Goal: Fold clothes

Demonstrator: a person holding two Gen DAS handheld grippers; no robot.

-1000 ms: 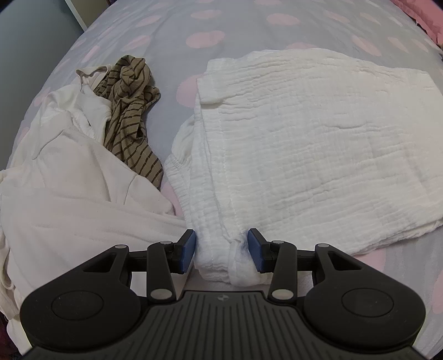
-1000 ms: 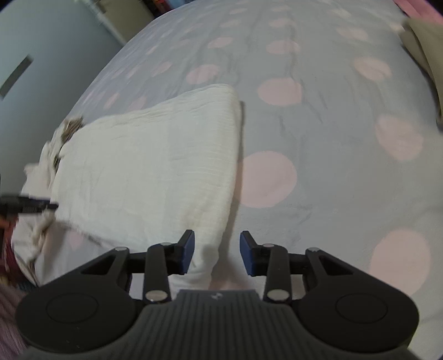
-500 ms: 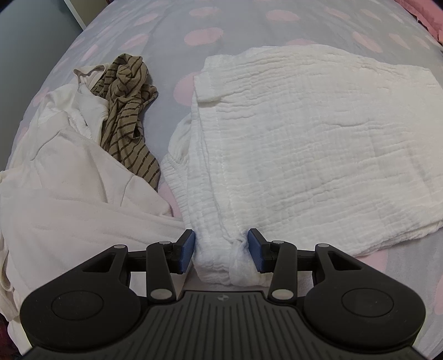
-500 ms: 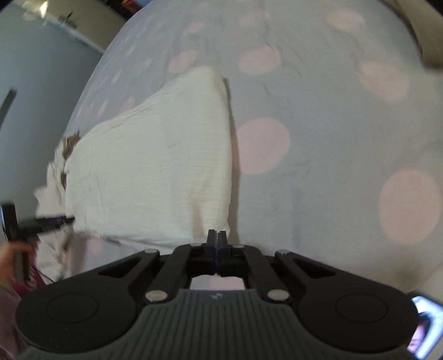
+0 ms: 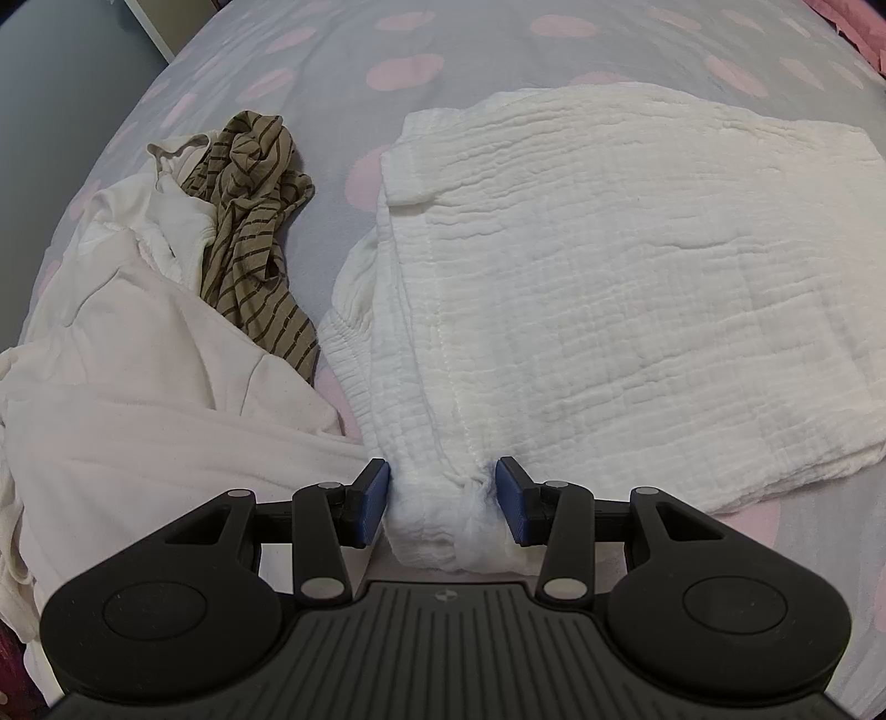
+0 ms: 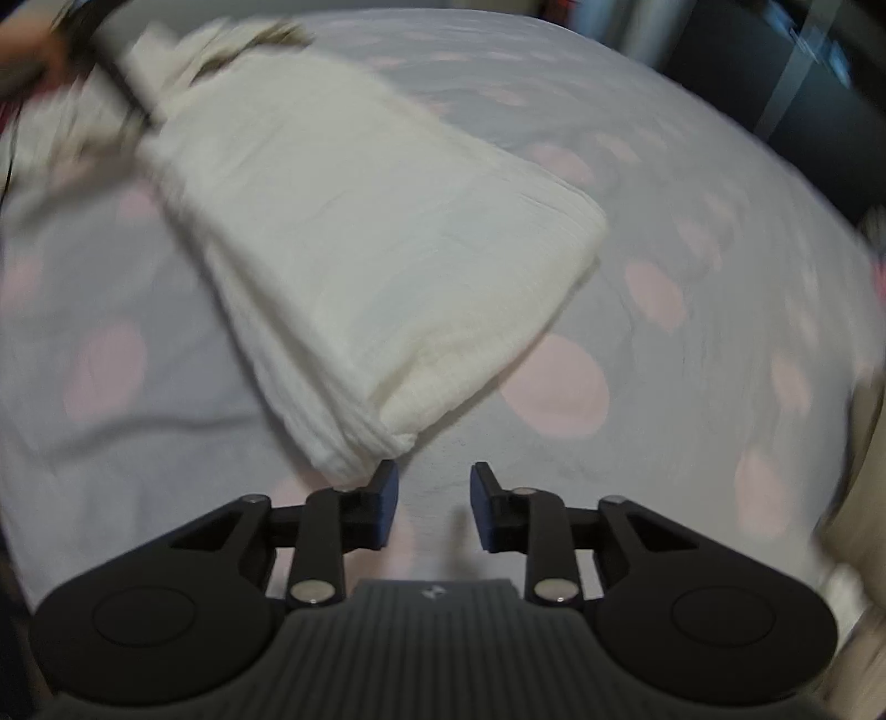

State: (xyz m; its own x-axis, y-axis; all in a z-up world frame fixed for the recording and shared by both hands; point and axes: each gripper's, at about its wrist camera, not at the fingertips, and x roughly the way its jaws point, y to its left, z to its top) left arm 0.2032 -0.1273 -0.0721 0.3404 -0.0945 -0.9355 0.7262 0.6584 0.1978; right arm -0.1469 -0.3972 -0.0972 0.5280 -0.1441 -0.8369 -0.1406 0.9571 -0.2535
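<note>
Two grippers work one folded white garment [image 5: 637, 288] lying on the dotted sheet [image 5: 343, 50]: the left gripper [image 5: 441, 505], spread wide, straddles its bunched near corner, the right gripper [image 6: 433, 505] gapes empty just beside another corner, and farther left lie a cream garment [image 5: 138, 365] and striped cloth [image 5: 249, 221].

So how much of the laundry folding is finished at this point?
Partly done. The white crinkled garment lies flattened in layers on the spotted bedsheet. The left gripper is open around its bunched near corner; the right gripper is open just beside another corner, holding nothing. Left to do: the cream garment and the brown striped garment are heaped unfolded to the side.
</note>
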